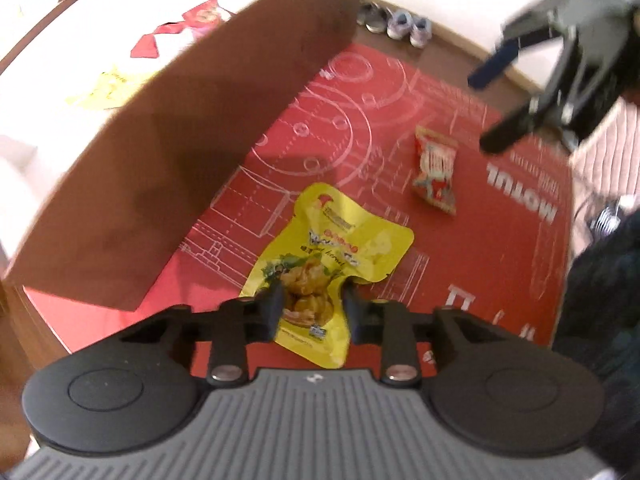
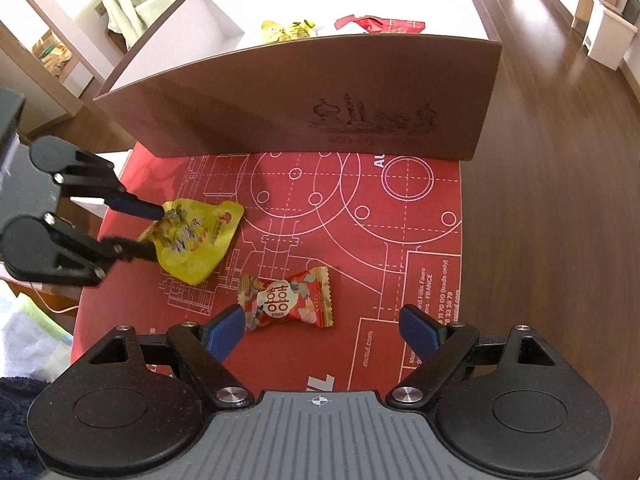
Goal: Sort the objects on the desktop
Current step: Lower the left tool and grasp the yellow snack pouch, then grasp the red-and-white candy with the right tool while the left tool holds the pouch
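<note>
The left claw (image 1: 312, 300) is clamped on the yellow snack pouch (image 1: 332, 248), fingers pinching its lower end. The right claw (image 2: 320, 326) hangs above, fingers spread wide.

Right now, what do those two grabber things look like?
Each is a hand-held gripper with a grey ribbed body, two round black discs, black linkage arms and silver screws. The left hand-held gripper ends in dark blue finger pads, seen best in the right wrist view; the right hand-held gripper has brighter blue pads. A small crosshair mark sits on the grey body.
</note>
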{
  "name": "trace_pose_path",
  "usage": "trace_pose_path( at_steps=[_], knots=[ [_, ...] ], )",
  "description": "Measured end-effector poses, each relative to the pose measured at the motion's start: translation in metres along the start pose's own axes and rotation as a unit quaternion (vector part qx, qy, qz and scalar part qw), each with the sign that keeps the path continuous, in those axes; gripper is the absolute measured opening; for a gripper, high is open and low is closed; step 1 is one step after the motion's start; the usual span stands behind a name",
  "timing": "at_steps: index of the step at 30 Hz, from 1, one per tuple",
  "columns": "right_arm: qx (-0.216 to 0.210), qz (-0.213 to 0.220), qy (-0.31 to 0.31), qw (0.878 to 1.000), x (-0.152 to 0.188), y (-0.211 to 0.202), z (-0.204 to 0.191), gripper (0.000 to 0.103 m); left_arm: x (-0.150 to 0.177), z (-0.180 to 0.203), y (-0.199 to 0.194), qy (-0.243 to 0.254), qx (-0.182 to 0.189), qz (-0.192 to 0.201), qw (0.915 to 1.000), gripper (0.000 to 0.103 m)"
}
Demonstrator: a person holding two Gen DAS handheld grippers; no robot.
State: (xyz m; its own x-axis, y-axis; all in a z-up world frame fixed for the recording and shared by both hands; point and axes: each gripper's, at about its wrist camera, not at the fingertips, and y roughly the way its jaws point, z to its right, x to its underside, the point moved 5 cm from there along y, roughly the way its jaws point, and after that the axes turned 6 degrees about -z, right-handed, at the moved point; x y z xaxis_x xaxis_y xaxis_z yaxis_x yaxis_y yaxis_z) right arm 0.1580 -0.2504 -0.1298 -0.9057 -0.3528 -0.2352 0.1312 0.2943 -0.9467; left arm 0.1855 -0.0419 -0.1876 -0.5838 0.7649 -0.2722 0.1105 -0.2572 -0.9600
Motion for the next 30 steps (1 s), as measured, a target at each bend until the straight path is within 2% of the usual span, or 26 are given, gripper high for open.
trace_pose_path(
  at_steps=[1,5,9,12,14,18,22,27,29,30],
  knots=[
    [0.001,-0.001,-0.004,1.000,0.000,0.001,-0.001,0.087,-0.001,-0.003,-0.004,-0.015,0.003,0.004,0.9999,0.014],
    [0.003,-0.005,-0.026,1.000,-0.001,0.004,-0.005,0.087,-0.001,-0.011,-0.018,-0.046,0.007,0.005,0.9989,0.010],
    [0.006,-0.009,-0.047,0.999,-0.002,0.008,-0.010,0.087,-0.001,-0.015,-0.015,-0.038,-0.020,-0.011,0.9990,0.010],
    [0.005,-0.008,-0.048,0.999,-0.003,0.010,-0.010,0.087,-0.004,-0.017,-0.006,-0.018,-0.046,-0.023,0.9985,0.015],
    [0.005,-0.008,-0.047,0.999,-0.003,0.011,-0.011,0.087,-0.004,-0.016,-0.002,-0.004,-0.049,-0.029,0.9984,0.019],
    [0.010,-0.011,-0.047,0.999,0.000,0.010,-0.009,0.087,-0.001,-0.002,0.005,0.051,-0.064,-0.034,0.9961,0.025],
    [0.011,-0.016,-0.037,0.999,0.004,0.012,-0.004,0.087,0.008,0.009,0.007,0.089,-0.072,-0.024,0.9932,0.044],
    [0.010,-0.023,-0.039,0.999,0.005,0.017,-0.004,0.087,0.011,0.017,0.016,0.167,-0.115,-0.022,0.9790,0.047],
    [0.010,-0.022,-0.042,0.999,0.004,0.017,-0.005,0.087,0.012,0.017,0.022,0.180,-0.119,-0.021,0.9762,0.049],
    [0.010,-0.021,-0.043,0.999,0.003,0.016,-0.006,0.087,0.011,0.016,0.023,0.181,-0.116,-0.019,0.9763,0.046]
  ],
)
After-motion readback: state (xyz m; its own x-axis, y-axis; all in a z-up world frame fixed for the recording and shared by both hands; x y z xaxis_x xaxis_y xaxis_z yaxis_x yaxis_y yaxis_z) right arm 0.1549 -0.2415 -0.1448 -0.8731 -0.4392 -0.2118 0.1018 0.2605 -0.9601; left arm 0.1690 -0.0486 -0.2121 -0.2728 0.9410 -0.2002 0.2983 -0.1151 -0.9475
